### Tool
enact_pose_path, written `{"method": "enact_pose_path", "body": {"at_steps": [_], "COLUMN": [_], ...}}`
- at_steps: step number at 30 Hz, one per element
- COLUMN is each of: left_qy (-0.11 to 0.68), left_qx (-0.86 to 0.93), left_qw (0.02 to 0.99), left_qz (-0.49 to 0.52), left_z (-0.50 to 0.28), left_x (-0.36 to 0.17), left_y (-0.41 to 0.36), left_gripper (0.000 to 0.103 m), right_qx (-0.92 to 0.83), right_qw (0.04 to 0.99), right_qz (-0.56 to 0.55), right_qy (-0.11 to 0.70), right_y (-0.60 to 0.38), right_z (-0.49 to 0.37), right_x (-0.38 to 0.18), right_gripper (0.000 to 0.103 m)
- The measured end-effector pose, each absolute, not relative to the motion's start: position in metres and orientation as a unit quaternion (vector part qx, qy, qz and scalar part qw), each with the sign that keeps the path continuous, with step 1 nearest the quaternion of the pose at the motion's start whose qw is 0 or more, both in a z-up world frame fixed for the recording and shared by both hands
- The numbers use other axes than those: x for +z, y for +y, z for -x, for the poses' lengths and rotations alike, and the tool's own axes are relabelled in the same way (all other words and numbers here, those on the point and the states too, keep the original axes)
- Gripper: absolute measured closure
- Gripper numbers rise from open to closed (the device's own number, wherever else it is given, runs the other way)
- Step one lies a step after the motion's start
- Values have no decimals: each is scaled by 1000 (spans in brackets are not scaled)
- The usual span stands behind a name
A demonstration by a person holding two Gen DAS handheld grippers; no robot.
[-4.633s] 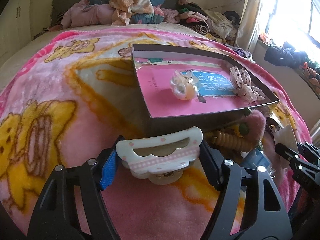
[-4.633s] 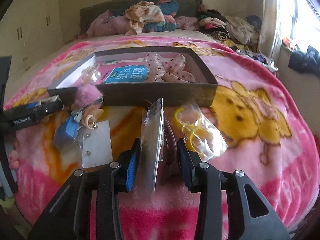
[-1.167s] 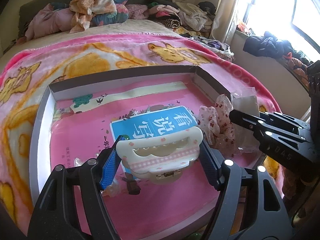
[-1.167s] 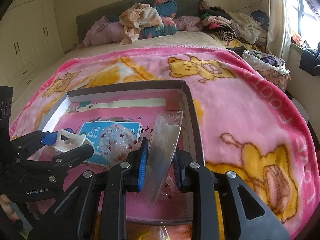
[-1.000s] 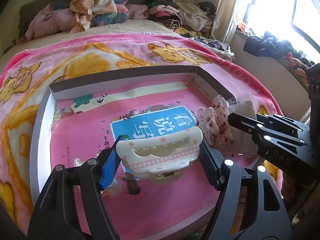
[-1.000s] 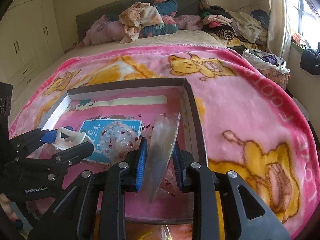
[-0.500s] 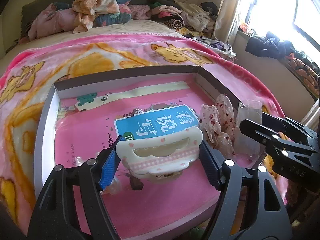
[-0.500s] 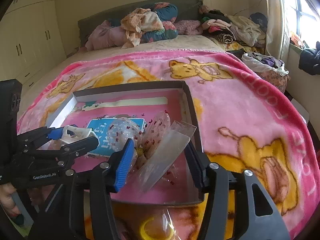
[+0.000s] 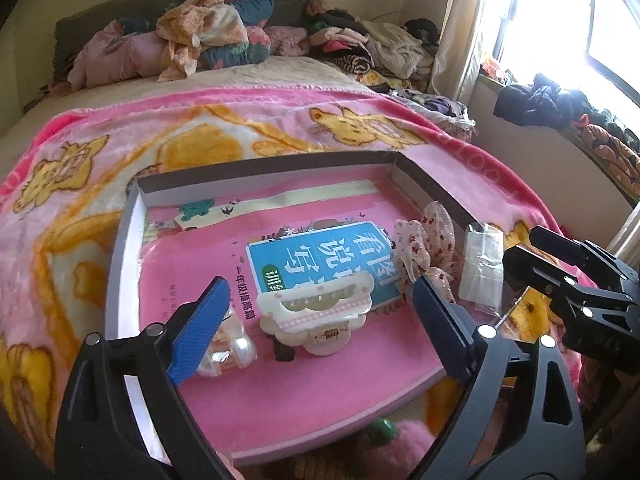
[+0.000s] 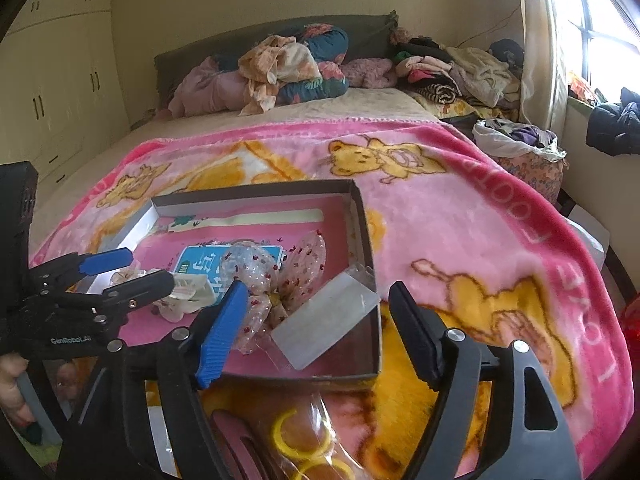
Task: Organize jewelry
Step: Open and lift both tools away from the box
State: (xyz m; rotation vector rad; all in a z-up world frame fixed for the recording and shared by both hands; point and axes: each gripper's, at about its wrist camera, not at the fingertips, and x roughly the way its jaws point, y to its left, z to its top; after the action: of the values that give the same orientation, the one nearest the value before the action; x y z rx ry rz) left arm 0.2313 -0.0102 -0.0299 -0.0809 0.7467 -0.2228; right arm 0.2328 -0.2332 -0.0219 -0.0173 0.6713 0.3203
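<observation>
Both our left gripper (image 9: 320,312) and right gripper (image 10: 320,320) have just been opening and now stand apart: the clip (image 9: 314,314) lies free mid-box (image 9: 132,216), the packet (image 10: 326,316) leans in its near right corner. We should draw both straight back so neither finger drags them.

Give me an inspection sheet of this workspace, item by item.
Surface: pink cartoon blanket on a bed.
Job's things: shallow box holds white hair clip, spotted hair bow, clear packet leaning in its corner.
Clutter: bagged yellow rings outside the box.
Grippers: left tool and right tool open, nothing held, jaws just opened.
Cables: nothing seen.
Surroundings: clothes pile, window.
</observation>
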Motion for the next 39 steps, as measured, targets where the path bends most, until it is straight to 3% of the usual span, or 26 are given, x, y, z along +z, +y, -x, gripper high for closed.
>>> {"method": "enact_pose_path", "body": {"at_steps": [7,10,39], "left_qy": [347,342,315], "left_qx": [-106,-105,-97], "left_qw": [931,933,943], "left_qz": [37,35,33], "left_z": [-212,-205,-138], "left_x": [-18,-15,-12], "left_y": [-9,-9,2], "left_gripper": [17,12,12], "right_qx": [156,158,188], "right_qw": [934,936,930], "right_qz": [-5,-10,-1], "right_qy": [320,315,315], "right_y": [-246,-249,-241], "right_z": [-215,-204,-130], "right_x": [-16,-12,-21], "right_gripper": [28,28,26]}}
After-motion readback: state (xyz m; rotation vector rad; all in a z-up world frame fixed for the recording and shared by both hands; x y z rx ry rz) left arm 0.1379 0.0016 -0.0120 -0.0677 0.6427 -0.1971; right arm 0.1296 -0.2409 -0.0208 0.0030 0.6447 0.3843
